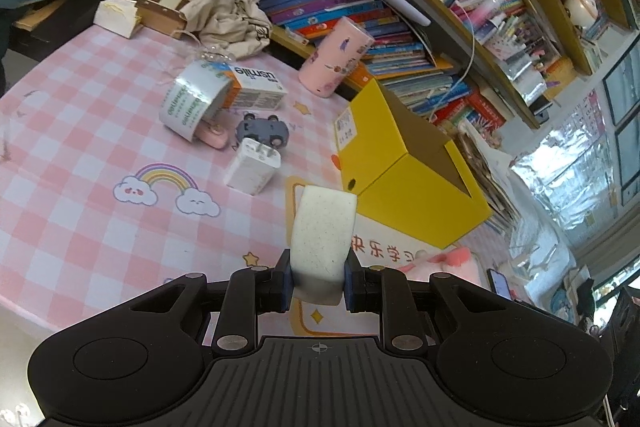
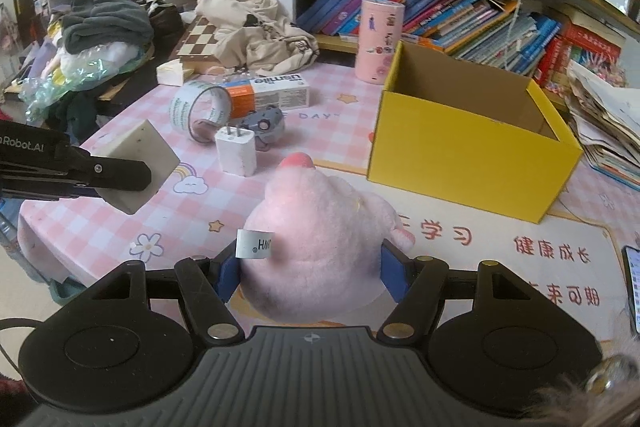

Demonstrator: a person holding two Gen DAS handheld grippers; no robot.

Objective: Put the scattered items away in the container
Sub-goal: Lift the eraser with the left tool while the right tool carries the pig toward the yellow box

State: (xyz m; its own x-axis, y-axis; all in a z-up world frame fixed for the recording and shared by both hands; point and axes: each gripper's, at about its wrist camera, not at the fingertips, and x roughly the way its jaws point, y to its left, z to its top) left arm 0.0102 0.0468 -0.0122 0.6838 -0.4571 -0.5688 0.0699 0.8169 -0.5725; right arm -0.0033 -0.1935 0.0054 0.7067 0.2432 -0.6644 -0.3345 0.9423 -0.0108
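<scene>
chessboard (image 2: 199, 39) under beige cloth (image 2: 256, 23) | books (image 2: 440, 11) on shelf | phone (image 2: 632, 287) at table edge

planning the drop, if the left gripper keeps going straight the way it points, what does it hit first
Probably the yellow cardboard box: the left gripper, shut on the white speckled block, points at the box's near corner. Depth is unclear, so it might meet the pink checked mat first.

The speckled block (image 1: 323, 243) looked matt and slightly rough. The pink plush toy (image 2: 316, 247) was fuzzy cloth with a paper-like tag (image 2: 254, 243). The yellow box (image 2: 468, 143) was matt cardboard; the tape roll (image 1: 192, 99) looked glossy.
</scene>
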